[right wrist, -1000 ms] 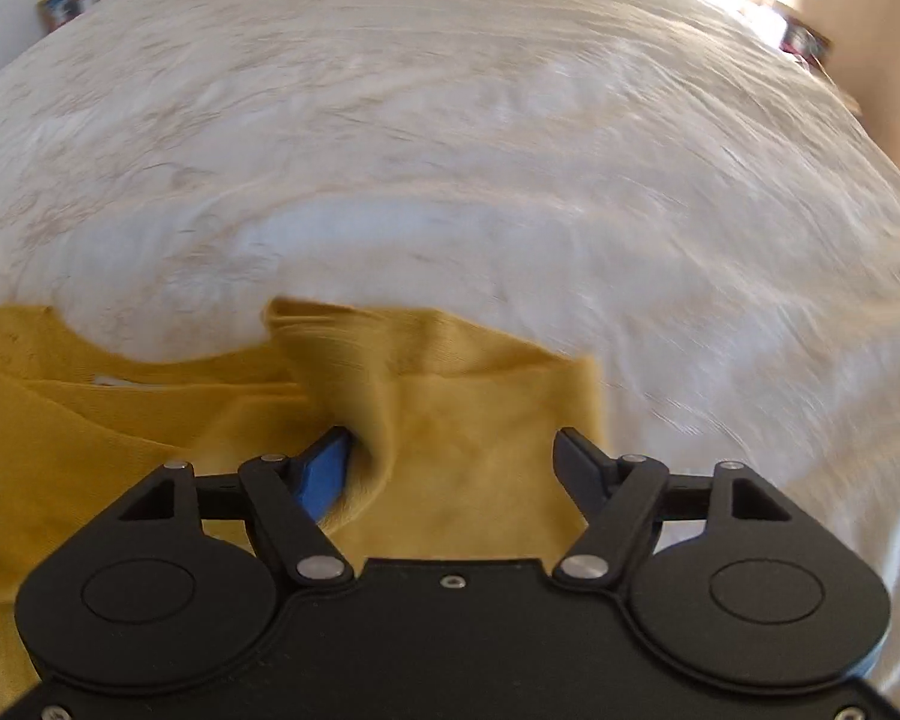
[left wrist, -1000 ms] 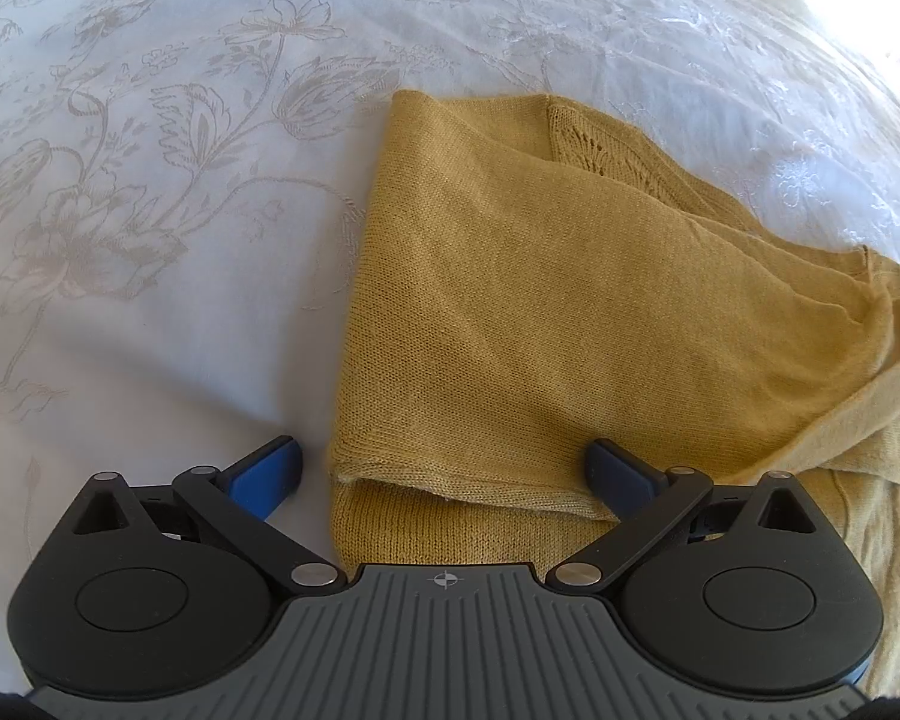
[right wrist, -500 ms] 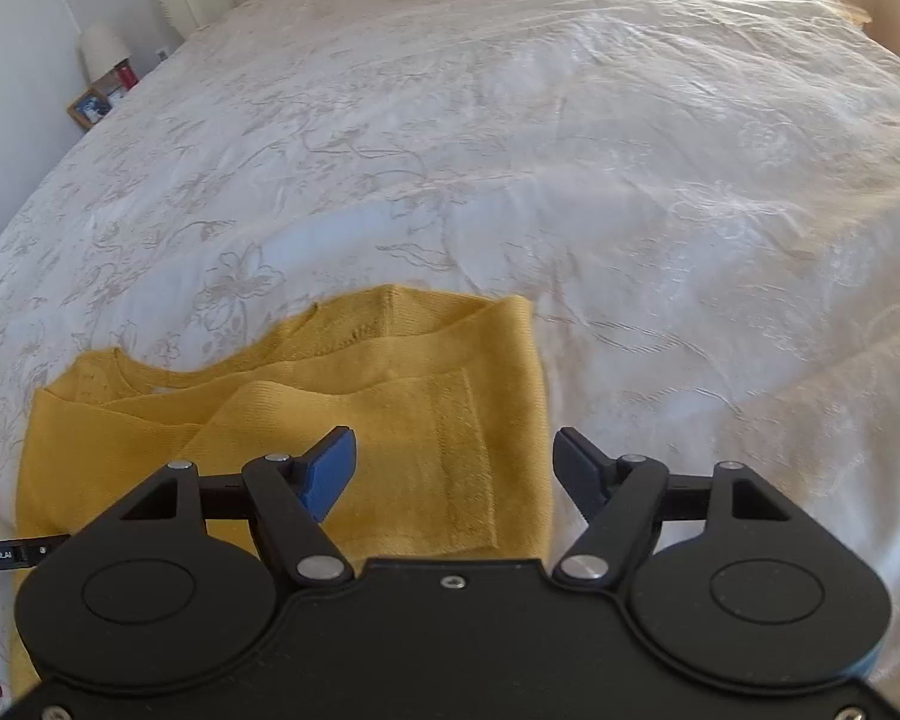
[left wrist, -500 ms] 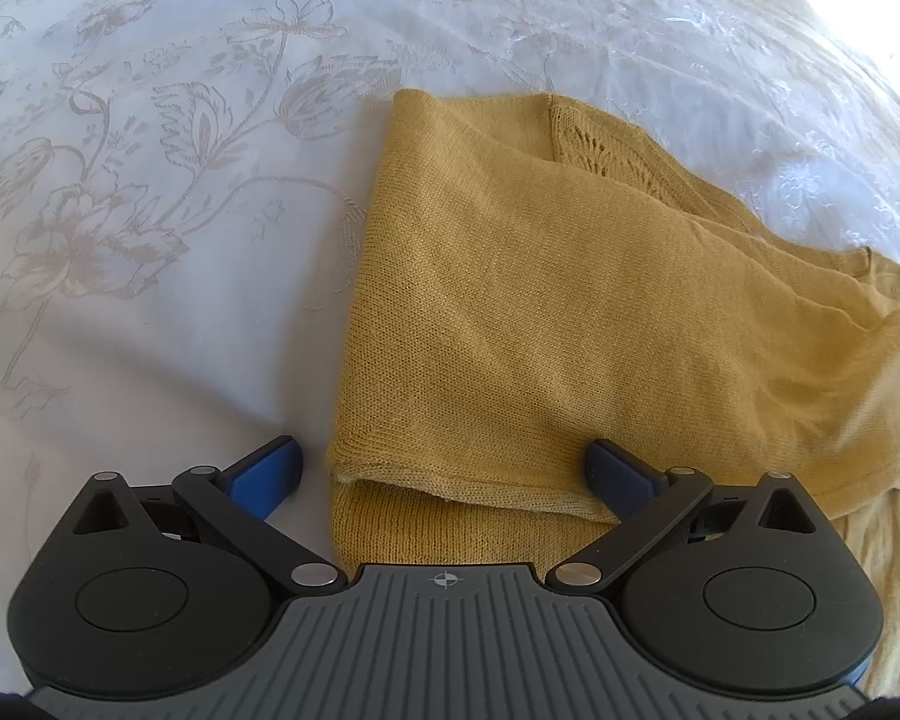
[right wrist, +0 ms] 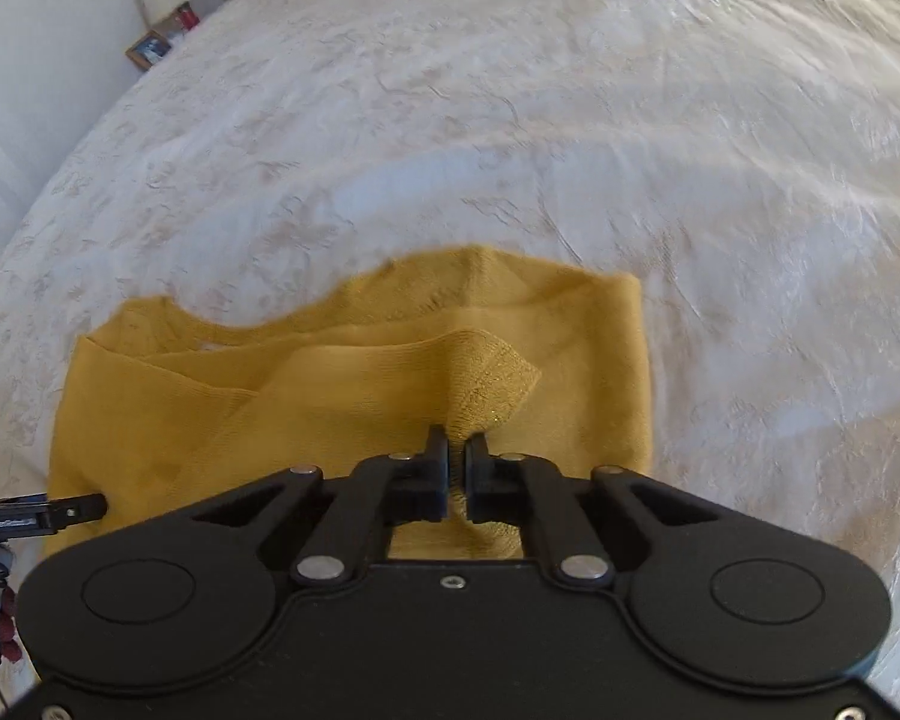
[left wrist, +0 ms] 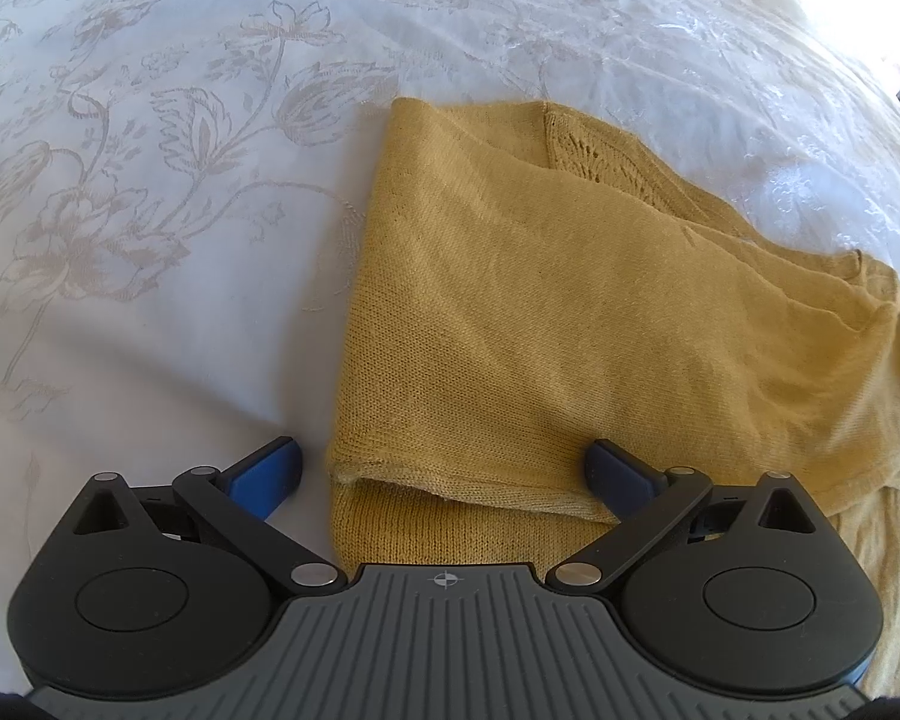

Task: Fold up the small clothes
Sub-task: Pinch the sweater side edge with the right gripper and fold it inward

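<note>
Step in hand: the right gripper (right wrist: 456, 462) is clamped on a ribbed cuff or hem edge (right wrist: 498, 384) of the mustard knit top (left wrist: 540, 312); a fold of yellow cloth is pinched between the closed pads, so the next fold looks about to be carried over.
Doing it well: the pinched edge should rise only enough to clear the layers below, then travel flat across the body so the knit does not drag or bunch. The grip is on a thin edge; a slow pull suits it.
Left gripper (left wrist: 444, 471): jaws wide apart, straddling the near hem at 6 o'clock in the left wrist view, one blue pad (left wrist: 264, 474) on the bedspread, the other at the cloth; it grips nothing.
Where the top lies: partly folded on the white bedspread (right wrist: 510, 120), at 6 to 9 o'clock in the right wrist view.
Fabric: fine, soft, loose knit; an openwork lace panel (left wrist: 594, 156) near 12 o'clock; limp, likely to stretch.
Bedspread: embroidered floral pattern, slightly wrinkled, soft underneath.
Poor view: motion blur in the right wrist view; whether the pinched piece is a sleeve cuff or a hem is uncertain.
</note>
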Demonstrator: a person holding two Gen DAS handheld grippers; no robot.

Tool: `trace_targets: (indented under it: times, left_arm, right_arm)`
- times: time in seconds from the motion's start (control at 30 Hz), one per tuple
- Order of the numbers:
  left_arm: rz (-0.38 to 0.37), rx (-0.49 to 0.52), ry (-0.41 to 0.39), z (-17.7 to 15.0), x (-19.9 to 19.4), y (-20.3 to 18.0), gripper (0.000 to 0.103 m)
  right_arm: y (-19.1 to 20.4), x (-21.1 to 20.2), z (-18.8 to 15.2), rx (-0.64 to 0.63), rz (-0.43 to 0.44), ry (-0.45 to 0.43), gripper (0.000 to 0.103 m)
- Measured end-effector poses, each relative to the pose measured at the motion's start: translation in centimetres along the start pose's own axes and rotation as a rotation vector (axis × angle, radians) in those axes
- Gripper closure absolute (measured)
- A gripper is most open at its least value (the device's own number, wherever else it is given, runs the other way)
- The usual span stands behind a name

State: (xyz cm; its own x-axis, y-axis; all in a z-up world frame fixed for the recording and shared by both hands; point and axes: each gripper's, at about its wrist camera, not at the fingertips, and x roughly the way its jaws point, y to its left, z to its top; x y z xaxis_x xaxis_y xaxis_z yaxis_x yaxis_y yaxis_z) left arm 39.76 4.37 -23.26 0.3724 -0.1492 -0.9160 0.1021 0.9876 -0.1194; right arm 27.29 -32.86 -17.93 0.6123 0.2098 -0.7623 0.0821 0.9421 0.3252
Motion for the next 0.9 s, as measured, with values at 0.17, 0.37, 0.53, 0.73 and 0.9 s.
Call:
trace_targets:
  times: [0.17,0.37,0.53,0.73,0.9]
  left_arm:
    - [-0.002,-0.005,-0.048,0.3,-2.1,-0.1,0.001]
    - [-0.028,0.036,-0.067,1.1,-2.9,-1.4,0.001]
    - [-0.043,0.092,-0.104,2.6,-3.2,-3.0,0.001]
    - [0.043,0.145,-0.042,3.9,0.1,-3.4,0.001]
    - [0.039,0.092,0.014,3.8,0.8,-1.7,0.001]
  right_arm:
    - [0.5,-3.5,0.7,-0.030,-0.081,-0.069,0.092]
    - [-3.1,1.6,-1.3,0.031,-0.182,0.093,0.091]
    - [-1.8,0.2,-1.0,0.005,-0.136,0.010,0.089]
    - [-3.6,2.6,-1.3,0.007,-0.298,0.100,0.074]
    - [-2.8,0.5,-1.4,-0.008,-0.342,0.028,0.050]
